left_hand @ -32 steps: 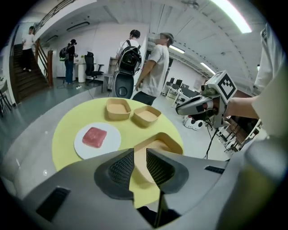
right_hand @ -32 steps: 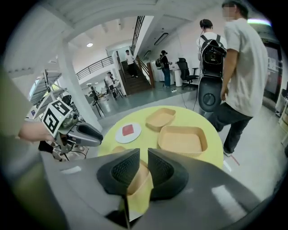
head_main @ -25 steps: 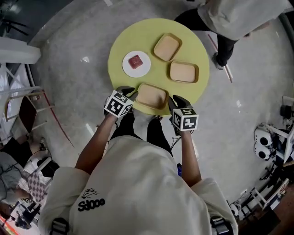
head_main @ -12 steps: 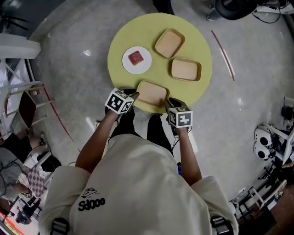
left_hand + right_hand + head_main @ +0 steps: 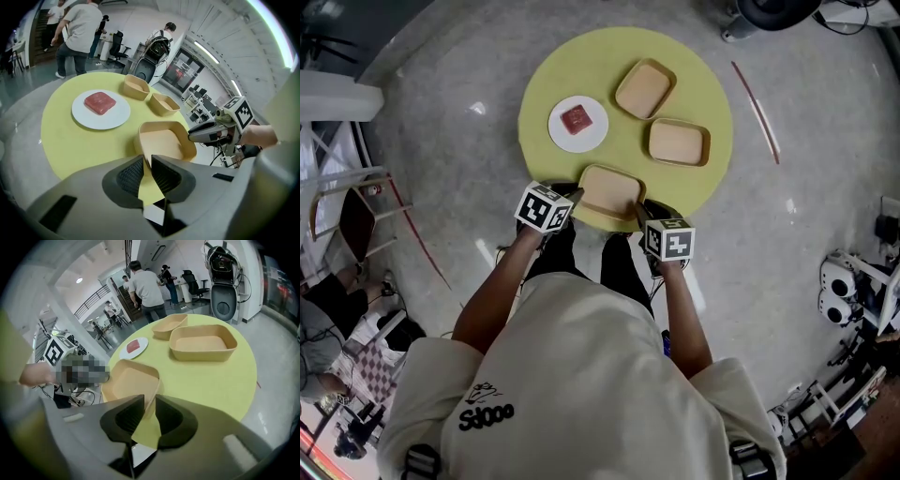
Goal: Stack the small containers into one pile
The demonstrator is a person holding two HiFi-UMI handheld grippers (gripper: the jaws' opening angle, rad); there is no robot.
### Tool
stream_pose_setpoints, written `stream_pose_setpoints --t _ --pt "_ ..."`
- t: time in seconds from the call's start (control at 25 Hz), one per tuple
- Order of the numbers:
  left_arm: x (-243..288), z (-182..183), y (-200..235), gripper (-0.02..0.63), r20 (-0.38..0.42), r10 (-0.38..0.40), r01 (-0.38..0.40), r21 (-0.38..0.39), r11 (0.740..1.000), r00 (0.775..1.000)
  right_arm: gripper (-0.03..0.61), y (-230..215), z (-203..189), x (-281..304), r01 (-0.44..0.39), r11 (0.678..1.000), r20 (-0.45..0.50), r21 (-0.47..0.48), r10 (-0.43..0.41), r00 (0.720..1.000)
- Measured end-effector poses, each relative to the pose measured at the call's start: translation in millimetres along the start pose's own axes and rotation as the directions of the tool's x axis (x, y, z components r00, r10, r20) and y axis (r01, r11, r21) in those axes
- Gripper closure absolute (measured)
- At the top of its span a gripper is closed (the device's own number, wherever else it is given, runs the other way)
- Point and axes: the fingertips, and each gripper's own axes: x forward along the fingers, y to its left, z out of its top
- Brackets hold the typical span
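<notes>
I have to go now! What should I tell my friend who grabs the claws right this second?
Left claw: its jaws have just been closing, with the near-left corner of the nearest container between them; it looks clamped.
Right claw: looks clamped on that container's near-right corner.
Things: the other two containers sit separately farther back on the yellow table, beside a plate with meat.
Done: nothing is stacked yet.
Left: probably lift the nearest one into another, then add the third to make one pile.
</notes>
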Motion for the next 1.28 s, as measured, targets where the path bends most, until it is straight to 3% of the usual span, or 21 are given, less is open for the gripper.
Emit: stream_pose_setpoints --t 0.48,0.88,1.28 --pt "-14 48 -13 0.571 0.109 -0.04 0.047 -0.059 0.997 0.993 0.494 -10 47 -31 0.046 0.999 0.121 -0.006 -0.045 0.992" --pt "1 110 -48 0.579 0.142 -0.097 0.099 -0.01 0.995 0.985 0.508 -59 101 -68 0.119 0.993 0.221 -0.006 -0.114 0.969" --pt "32 161 -66 0.578 0.178 -0.138 0.155 -0.082 0.985 0.974 0.506 -110 151 -82 0.132 0.991 0.259 -0.009 -0.125 0.958"
